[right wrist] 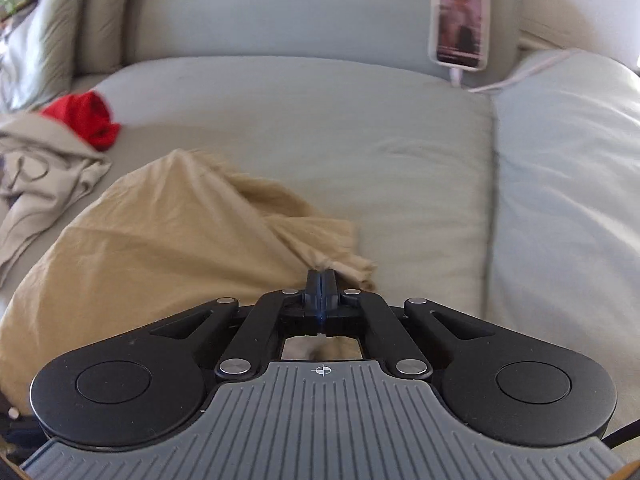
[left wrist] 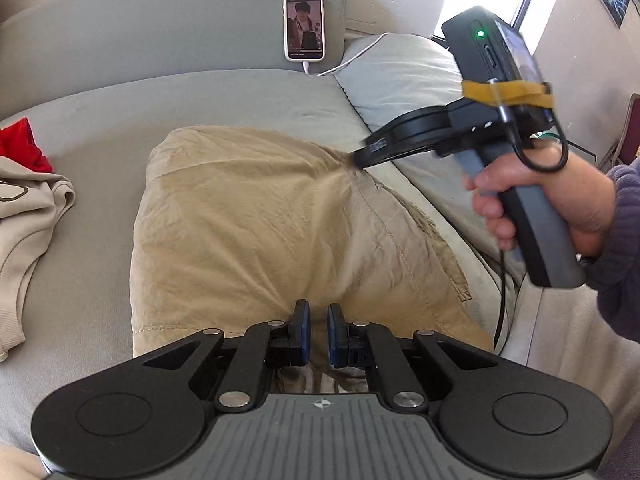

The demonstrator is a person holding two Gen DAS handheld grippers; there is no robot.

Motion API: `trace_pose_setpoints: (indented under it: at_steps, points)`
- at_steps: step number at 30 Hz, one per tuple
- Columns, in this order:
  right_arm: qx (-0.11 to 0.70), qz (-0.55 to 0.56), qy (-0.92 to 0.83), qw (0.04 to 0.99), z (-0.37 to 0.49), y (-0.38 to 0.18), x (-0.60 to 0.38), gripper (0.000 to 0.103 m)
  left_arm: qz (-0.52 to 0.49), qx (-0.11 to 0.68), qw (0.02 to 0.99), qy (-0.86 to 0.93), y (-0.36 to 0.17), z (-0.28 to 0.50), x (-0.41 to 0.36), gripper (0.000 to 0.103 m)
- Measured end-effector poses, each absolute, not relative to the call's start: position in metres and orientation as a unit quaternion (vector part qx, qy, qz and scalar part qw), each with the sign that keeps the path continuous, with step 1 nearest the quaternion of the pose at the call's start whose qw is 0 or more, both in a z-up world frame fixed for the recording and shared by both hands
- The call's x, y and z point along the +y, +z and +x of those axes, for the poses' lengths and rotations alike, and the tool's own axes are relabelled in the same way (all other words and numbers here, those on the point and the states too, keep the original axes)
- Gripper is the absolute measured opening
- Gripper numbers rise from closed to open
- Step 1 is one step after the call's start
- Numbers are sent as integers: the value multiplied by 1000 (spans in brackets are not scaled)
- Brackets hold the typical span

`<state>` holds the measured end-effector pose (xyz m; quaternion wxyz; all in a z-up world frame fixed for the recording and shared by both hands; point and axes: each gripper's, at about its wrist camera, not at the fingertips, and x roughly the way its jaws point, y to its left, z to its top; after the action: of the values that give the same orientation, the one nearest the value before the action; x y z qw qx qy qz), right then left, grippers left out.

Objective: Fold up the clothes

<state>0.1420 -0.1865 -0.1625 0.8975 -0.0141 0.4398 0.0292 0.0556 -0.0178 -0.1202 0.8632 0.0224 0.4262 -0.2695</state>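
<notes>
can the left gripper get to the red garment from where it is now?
Probably not yet. The left gripper looks pinched on the tan garment; the red garment lies off to its left beyond the beige garment. It would likely need to release first.

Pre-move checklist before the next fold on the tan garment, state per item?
1. Right gripper shut on the tan garment: ok, fabric bunches at its closed fingers.
2. Left gripper gripping the garment's near edge: cannot tell; fingers stand slightly apart over the cloth, a pinch is not visible.
3. Landing area on the grey cushion beyond the garment: ok, bare.
4. Beige garment and red cloth apart from the tan one: ok, off to the left.
5. Phone and white cable out of the fold path: ok, up at the backrest.
6. Garment flat: not ok, wrinkled and ridged toward the right gripper.
</notes>
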Motion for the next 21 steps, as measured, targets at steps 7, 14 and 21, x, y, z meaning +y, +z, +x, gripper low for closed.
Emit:
trace_pose_setpoints:
  at_steps: [7, 14, 21]
  points:
    - [485, 173, -7, 857, 122, -131, -269, 37, 5, 419, 870, -260, -105, 51, -16, 7]
    - [493, 276, 54, 823, 60, -112, -279, 66, -48, 365, 899, -238, -49, 26, 18, 54]
    - [510, 365, 113, 771, 36, -141, -275, 73, -146, 406, 894, -117, -69, 58, 80, 78]
